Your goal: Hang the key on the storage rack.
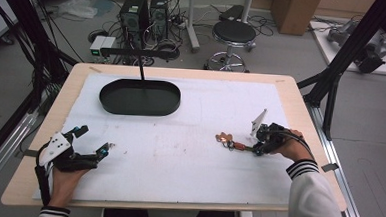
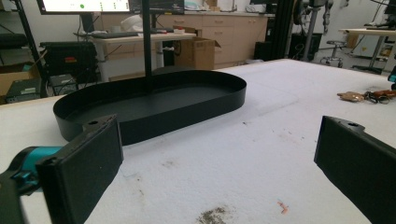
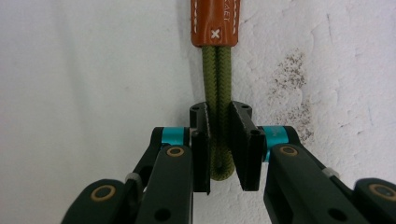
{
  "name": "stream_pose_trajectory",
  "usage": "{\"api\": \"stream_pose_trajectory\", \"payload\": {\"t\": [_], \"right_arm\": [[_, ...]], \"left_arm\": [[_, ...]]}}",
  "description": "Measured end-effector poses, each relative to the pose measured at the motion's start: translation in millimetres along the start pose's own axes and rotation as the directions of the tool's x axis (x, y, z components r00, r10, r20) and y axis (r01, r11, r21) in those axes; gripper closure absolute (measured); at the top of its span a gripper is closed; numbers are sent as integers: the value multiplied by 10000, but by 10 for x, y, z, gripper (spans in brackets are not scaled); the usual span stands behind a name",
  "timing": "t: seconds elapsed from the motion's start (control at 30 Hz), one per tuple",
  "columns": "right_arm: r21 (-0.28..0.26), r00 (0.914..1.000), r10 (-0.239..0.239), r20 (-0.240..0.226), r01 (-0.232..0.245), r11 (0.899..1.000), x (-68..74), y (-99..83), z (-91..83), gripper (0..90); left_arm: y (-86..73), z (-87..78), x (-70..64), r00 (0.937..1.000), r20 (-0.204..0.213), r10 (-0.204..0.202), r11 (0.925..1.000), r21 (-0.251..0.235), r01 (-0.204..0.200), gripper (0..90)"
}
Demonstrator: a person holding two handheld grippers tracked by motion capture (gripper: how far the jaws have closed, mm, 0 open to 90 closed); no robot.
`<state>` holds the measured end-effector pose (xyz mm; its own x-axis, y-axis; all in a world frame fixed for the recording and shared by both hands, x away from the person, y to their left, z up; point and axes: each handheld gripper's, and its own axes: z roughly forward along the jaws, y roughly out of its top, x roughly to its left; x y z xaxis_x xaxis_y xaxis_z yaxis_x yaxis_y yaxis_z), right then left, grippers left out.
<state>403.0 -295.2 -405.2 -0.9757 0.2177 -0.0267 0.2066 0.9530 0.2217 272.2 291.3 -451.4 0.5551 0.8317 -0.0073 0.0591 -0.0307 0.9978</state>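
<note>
right tool [image 3: 218,140]: pinching keychain's green cord loop [image 3: 218,84], likely to lift it by the cord | keychain [image 1: 234,143]: near tabletop's right edge | left tool [image 1: 95,142]: spread, idle, near-left corner | black tray [image 1: 139,96]: far side, probable destination

I see a keychain [image 1: 234,144] lying flat on the white table cover, right of centre: an olive-green cord loop [image 3: 217,88] bound by an orange-brown leather band [image 3: 215,22], with a coppery charm [image 1: 224,137] at its far end. My right gripper [image 3: 219,144] has the loop pinched between its jaws.
</note>
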Motion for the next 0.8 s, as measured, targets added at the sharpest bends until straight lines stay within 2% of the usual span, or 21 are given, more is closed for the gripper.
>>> {"api": "stream_pose_trajectory", "payload": {"t": [0.13, 0.17, 0.23, 0.27, 0.3, 0.4, 0.53, 0.57, 0.6, 0.67, 0.7, 0.73, 0.77, 0.8], "right_arm": [[-416, 9998, 122, -139, -127, 9991, 2, 16, -19, 795], [-761, 9982, 555, -206, -569, 9955, 4, 22, -47, 797], [-960, 9981, 565, -258, -587, 9936, 3, 22, -62, 798], [-1288, 9962, 806, -345, -844, 9881, 11, 25, -96, 799], [-1288, 9962, 806, -345, -844, 9881, 11, 25, -96, 799], [-1842, 9957, 846, -382, -903, 9787, 28, 23, -158, 800], [-2711, 9949, 960, -323, -1011, 9572, 60, 22, -244, 801], [-3015, 9928, 1107, -467, -1196, 9459, 65, 22, -256, 801], [-3317, 9870, 1455, -682, -1599, 9297, 73, 21, -272, 801], [-3842, 9828, 1610, -901, -1835, 9048, 92, 41, -302, 801], [-4471, 9830, 1564, -958, -1829, 8756, 113, 66, -336, 802], [-4787, 9822, 1575, -1023, -1874, 8577, 119, 72, -354, 802], [-4787, 9822, 1575, -1023, -1874, 8577, 119, 72, -354, 802], [-5055, 9836, 1543, -933, -1803, 8438, 131, 80, -371, 802]], "left_arm": [[1, -1, 2, 10000, 10, -7, 10000, 8, 7, 17], [0, 0, 1, 10000, 4, 0, 10000, 4, 0, 17], [0, 0, 0, 10000, 2, 5, 10000, -4, -5, 17], [0, 0, -2, 10000, -2, 13, 10000, -5, -13, 17], [1, 0, -2, 10000, 13, 42, 10000, 2, -42, 17], [1, 0, -2, 10000, -5, 42, 10000, -20, -42, 17], [3, -3, 2, 10000, -41, -27, 10000, -38, 27, 17], [3, -2, 3, 10000, -61, -62, 10000, -45, 62, 17], [4, -3, 5, 9999, -73, -85, 10000, -53, 85, 17], [8, 2, 12, 9999, -49, -125, 9999, 6, 125, 17], [15, 10, 15, 9999, -11, -169, 9998, 101, 169, 17], [49, 25, 15, 9998, 158, -129, 9995, 303, 124, 17], [49, 25, 15, 9998, 158, -129, 9995, 303, 124, 17], [75, 30, 13, 9994, 322, -138, 9996, 266, 129, 17]]}}
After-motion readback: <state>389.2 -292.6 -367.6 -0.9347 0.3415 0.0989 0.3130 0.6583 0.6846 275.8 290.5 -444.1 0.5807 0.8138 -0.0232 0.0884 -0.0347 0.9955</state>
